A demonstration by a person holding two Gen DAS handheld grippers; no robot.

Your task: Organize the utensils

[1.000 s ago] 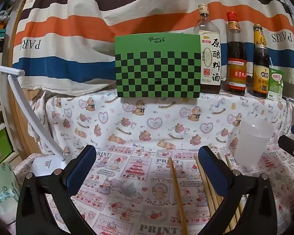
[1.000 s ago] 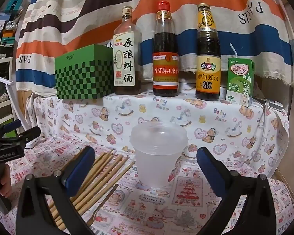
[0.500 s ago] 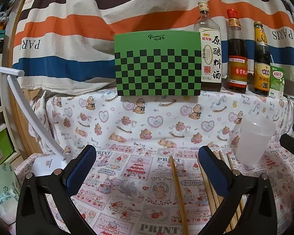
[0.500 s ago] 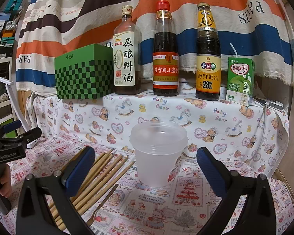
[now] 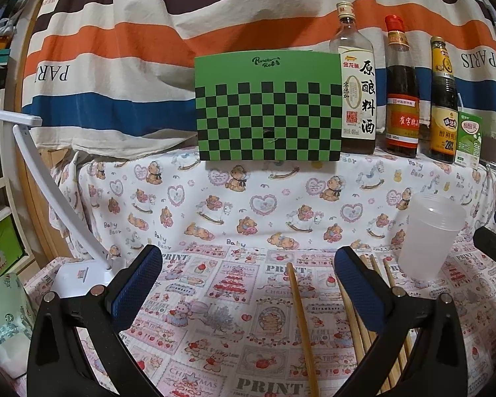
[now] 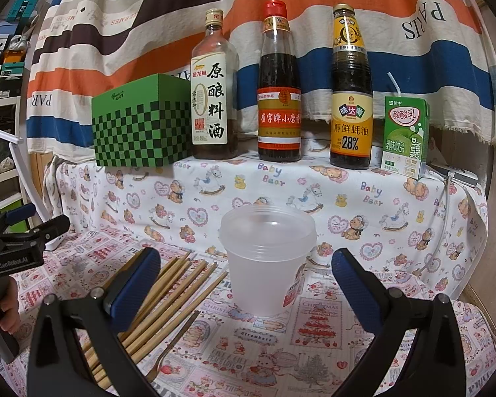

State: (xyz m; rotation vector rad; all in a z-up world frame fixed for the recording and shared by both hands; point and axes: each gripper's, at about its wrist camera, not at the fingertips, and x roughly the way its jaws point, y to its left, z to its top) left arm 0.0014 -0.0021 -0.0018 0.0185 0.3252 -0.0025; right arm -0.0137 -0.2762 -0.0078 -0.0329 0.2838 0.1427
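Since a second earlier the left gripper (image 5: 248, 284) had drifted slightly left, so the green checkered box (image 5: 269, 106) sat further right in its view, while the right gripper (image 6: 246, 283) had barely shifted. Both had their jaws spread wide, holding nothing. The bamboo chopsticks (image 6: 168, 297) lay bundled on the printed tablecloth (image 6: 317, 340) just left of the translucent plastic cup (image 6: 268, 258), one stray chopstick (image 5: 301, 324) lying apart further left, a fork (image 6: 172, 347) nearer.

Chopsticks (image 6: 168, 294), cup (image 6: 266, 264) on tablecloth (image 6: 330, 347)
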